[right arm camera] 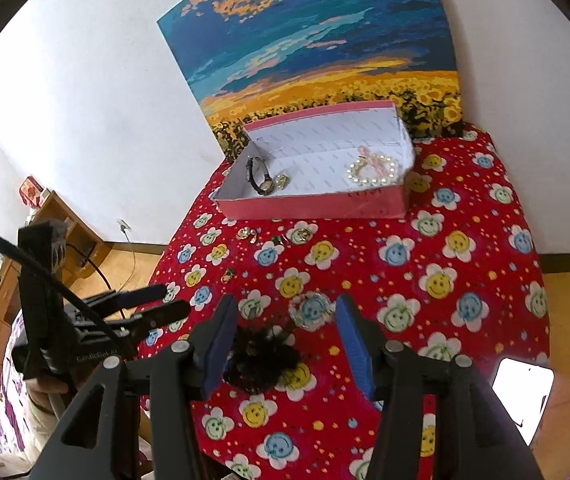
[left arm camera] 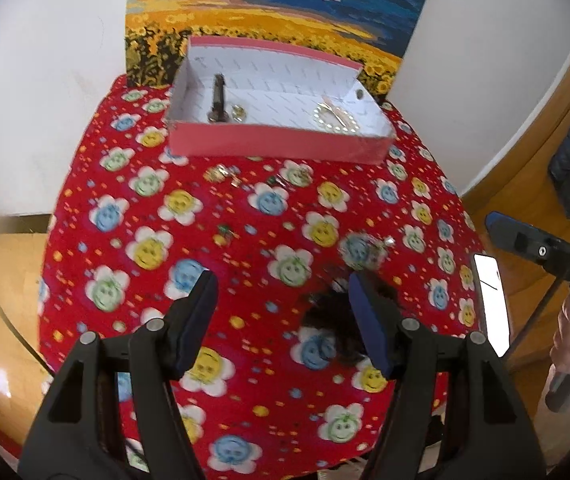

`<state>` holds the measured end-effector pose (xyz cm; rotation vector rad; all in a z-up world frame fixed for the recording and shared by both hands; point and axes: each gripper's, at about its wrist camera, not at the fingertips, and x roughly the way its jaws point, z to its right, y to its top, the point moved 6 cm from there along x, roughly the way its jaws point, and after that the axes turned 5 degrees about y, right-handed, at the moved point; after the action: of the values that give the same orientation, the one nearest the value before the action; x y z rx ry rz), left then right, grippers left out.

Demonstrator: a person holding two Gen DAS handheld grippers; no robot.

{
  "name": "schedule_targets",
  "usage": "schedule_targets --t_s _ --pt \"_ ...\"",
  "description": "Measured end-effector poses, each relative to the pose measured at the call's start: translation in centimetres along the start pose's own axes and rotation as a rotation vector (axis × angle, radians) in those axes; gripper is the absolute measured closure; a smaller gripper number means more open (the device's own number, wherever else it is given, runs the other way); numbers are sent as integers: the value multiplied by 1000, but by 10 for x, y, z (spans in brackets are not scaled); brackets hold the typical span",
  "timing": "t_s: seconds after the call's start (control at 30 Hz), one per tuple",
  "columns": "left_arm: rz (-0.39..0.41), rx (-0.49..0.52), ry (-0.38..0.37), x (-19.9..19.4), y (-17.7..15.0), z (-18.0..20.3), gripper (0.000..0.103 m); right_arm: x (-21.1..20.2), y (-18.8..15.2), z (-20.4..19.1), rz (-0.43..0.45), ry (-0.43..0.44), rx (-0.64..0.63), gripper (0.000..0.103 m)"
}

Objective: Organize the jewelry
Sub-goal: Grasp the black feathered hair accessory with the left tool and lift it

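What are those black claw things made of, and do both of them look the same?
Both look alike. The left gripper and right gripper each have angular black plastic arms with triangular cut-outs, round silver pivot pins, and two flat fingers faced with dark blue pads. Seen from the right wrist view, the left gripper carries a boxy black body with small white lettering and a black cable looping off it.

We look along our left gripper (left arm camera: 283,312), its jaws spread wide with nothing between them, above a red flowered tablecloth (left arm camera: 365,208). A black hair tie (left arm camera: 327,316) lies near, just left of the right finger. Further off sits a clear bracelet (left arm camera: 363,250), then small earrings (left arm camera: 225,174) scattered before the pink box (left arm camera: 277,146). Inside the box, a watch (left arm camera: 217,98) lies at the left and a pearl bracelet (left arm camera: 336,119) at the right. The right gripper (left arm camera: 525,242) shows at the right edge.
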<state>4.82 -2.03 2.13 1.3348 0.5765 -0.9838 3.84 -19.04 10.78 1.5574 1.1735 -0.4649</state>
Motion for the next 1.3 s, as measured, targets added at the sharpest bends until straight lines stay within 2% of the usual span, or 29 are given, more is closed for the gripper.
schedule_targets --t_s 0.33,0.6,0.73,0.97,1.13,1.3 --pt "5 -24 -13 19 -15 34 38 -23 -5 29 20 -35 12 49" --pt "-27 12 59 49 -28 52 37 -42 -4 51 40 -59 -9 47" --pt "-41 33 82 61 -31 60 37 -39 -5 60 35 -48 2 47" --pt "-5 40 117 69 -29 62 36 -31 -10 71 15 -37 14 47" --pt "21 84 155 72 -32 65 35 -23 -13 74 1 -26 31 47" --pt "31 82 146 76 -30 65 35 -17 -16 70 -5 -20 32 47"
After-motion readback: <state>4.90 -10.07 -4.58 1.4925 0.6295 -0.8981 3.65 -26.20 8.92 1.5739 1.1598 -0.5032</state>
